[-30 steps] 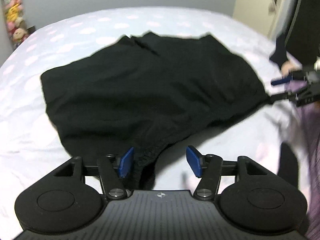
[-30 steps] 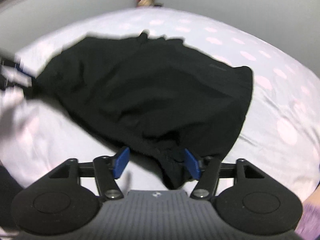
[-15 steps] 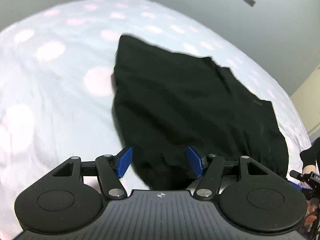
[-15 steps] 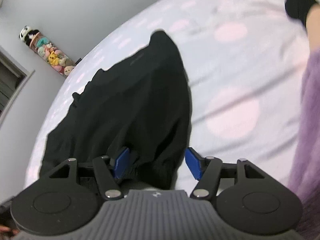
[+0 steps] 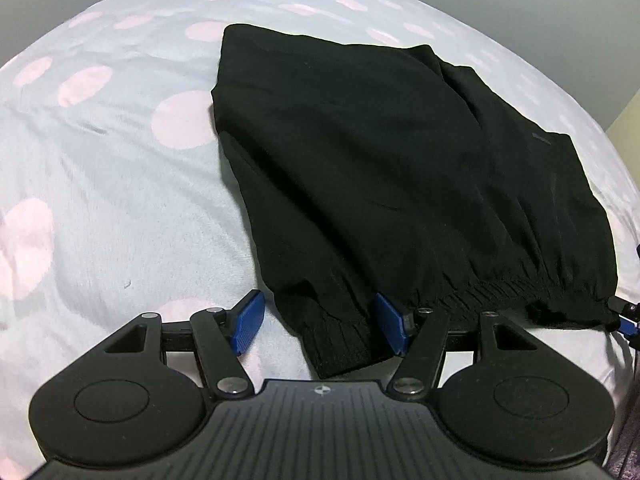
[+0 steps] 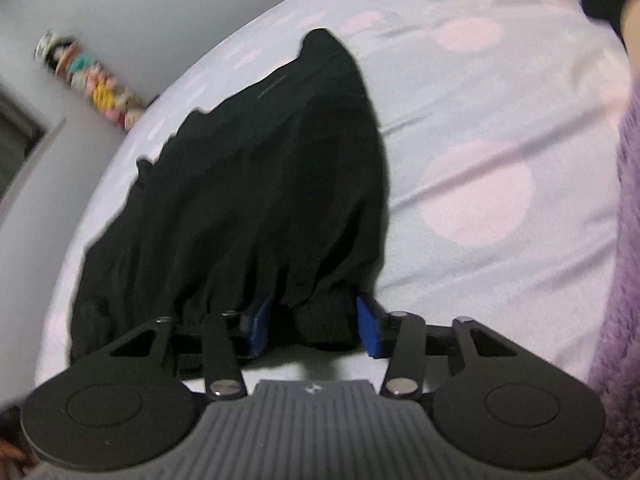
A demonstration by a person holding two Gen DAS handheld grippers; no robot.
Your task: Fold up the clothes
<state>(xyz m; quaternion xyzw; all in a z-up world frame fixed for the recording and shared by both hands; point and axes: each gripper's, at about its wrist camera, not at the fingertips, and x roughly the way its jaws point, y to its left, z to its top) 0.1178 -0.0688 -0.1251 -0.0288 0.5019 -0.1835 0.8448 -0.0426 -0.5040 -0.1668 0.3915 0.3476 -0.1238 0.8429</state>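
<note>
A bed (image 5: 120, 184) in a pale sheet with pink dots fills both views under a grey wall; a black garment (image 5: 400, 168) lies spread on it; its far edge blurs into the sheet in the right wrist view. The left gripper (image 5: 320, 322) stands wide, a ribbed cuff between its pads but unpressed. The right gripper (image 6: 314, 326) is closing with a bunched black corner between its pads; contact is hard to make out. A purple sleeve (image 6: 624, 240) is cut off at the right edge.
</note>
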